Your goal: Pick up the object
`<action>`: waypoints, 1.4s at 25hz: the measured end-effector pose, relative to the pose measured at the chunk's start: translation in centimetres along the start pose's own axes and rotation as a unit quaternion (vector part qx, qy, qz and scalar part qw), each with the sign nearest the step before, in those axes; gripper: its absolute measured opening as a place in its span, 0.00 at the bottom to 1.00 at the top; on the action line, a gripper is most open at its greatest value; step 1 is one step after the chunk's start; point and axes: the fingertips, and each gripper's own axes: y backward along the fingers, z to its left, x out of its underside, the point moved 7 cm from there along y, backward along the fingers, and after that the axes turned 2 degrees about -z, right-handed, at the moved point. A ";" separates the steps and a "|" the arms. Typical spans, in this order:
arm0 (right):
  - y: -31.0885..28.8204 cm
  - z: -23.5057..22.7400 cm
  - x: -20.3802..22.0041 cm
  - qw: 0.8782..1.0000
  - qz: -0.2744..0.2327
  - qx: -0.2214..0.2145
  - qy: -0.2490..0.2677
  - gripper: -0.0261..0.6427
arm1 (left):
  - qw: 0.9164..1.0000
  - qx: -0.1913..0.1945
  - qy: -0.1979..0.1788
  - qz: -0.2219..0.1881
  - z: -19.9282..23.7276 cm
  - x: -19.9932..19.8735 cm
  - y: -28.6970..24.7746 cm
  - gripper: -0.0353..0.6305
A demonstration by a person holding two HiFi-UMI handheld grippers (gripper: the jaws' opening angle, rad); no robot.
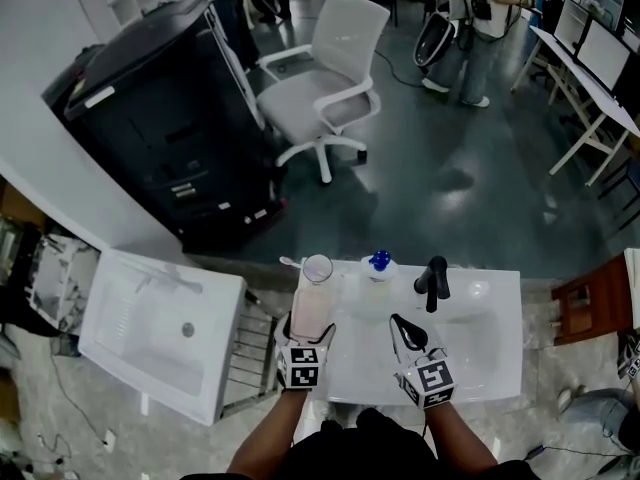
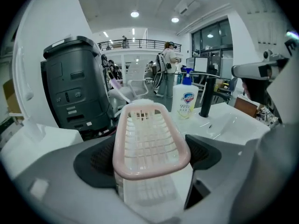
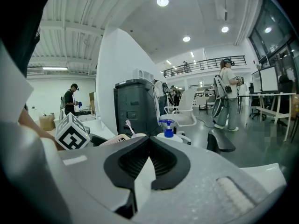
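Basket (image 2: 150, 143), pink-rimmed and see-through, lies between the jaws of my left tongs (image 1: 309, 320). The dark pads press on its two long sides, so these tongs are clamped on it. Its long axis runs straight away from me along the jaws, toward the cup (image 1: 317, 268). It sits at the left edge of the white sink counter (image 1: 485, 363); I cannot tell whether it is clear of the surface. My right tongs (image 3: 147, 141) hover beside it, jaws together and empty, forearm level.
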 end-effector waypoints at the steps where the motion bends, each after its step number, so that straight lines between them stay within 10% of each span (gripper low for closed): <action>1: 0.1 0.1 -0.1 1.000 -0.003 0.001 0.001 0.04 | 1.000 0.001 -0.002 -0.009 -0.1 -0.6 0.4 0.77; 35: 4.5 1.7 -6.4 0.989 -0.132 0.033 0.060 0.04 | 0.974 0.051 -0.021 -0.219 -2.6 -10.4 12.0 0.77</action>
